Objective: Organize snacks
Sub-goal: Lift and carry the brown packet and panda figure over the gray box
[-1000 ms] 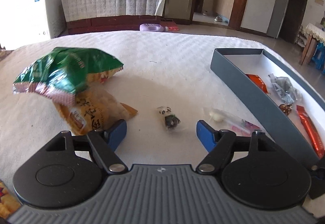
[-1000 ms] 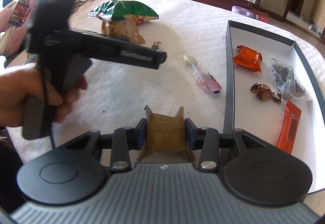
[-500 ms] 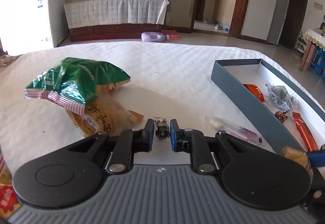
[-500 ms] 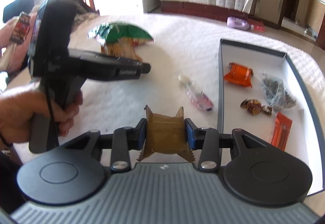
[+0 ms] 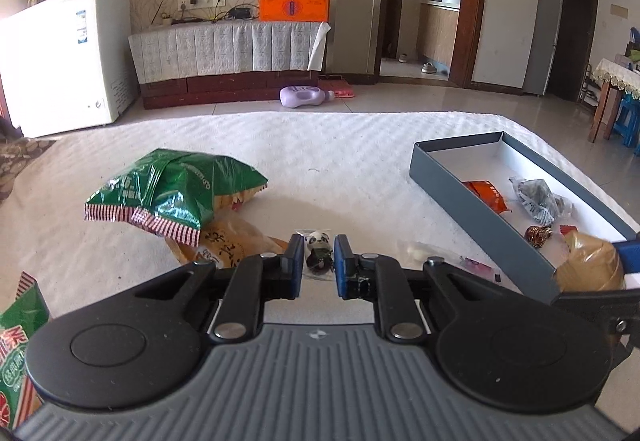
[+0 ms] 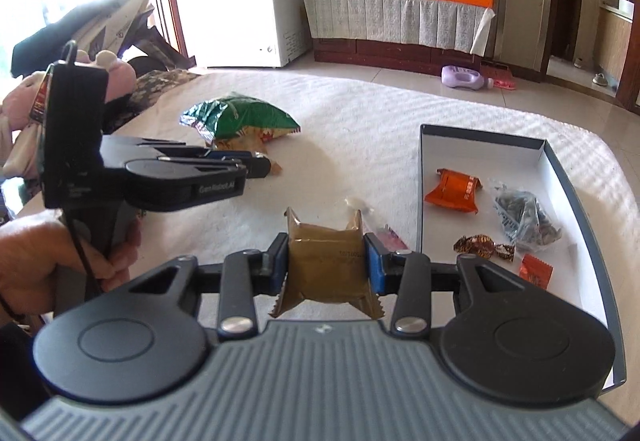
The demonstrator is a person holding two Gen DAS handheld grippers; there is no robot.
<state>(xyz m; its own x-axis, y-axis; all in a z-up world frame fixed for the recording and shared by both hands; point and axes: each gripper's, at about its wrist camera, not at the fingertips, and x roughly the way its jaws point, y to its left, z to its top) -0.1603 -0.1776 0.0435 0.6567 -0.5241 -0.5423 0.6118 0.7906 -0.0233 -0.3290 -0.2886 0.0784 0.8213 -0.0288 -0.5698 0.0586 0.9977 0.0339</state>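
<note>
My left gripper [image 5: 317, 261] is shut on a small panda-printed candy [image 5: 319, 253], held just above the white cloth. My right gripper [image 6: 327, 265] is shut on a brown snack packet [image 6: 326, 261], which also shows at the right edge of the left wrist view as the brown packet [image 5: 588, 261]. The grey box [image 6: 420, 177] with a white floor lies to the right and holds an orange wrapper [image 6: 454, 189], a grey packet [image 6: 524, 217], a brown-gold candy [image 6: 482, 245] and an orange stick [image 6: 536, 271]. From the right wrist, the left gripper [image 6: 256, 167] sits left of centre in a hand [image 6: 44, 261].
A green chip bag [image 5: 176, 189] lies on a yellow snack bag [image 5: 228, 241] at the left of the white-covered table [image 5: 340, 161]. A clear pink-ended packet [image 5: 460, 259] lies beside the box wall [image 5: 472, 201]. Another green packet [image 5: 18, 353] sits at the near left edge.
The left jaws closed on the panda candy and lifted it off the cloth. Both grippers rose; the right one kept its brown packet and came closer to the box.
</note>
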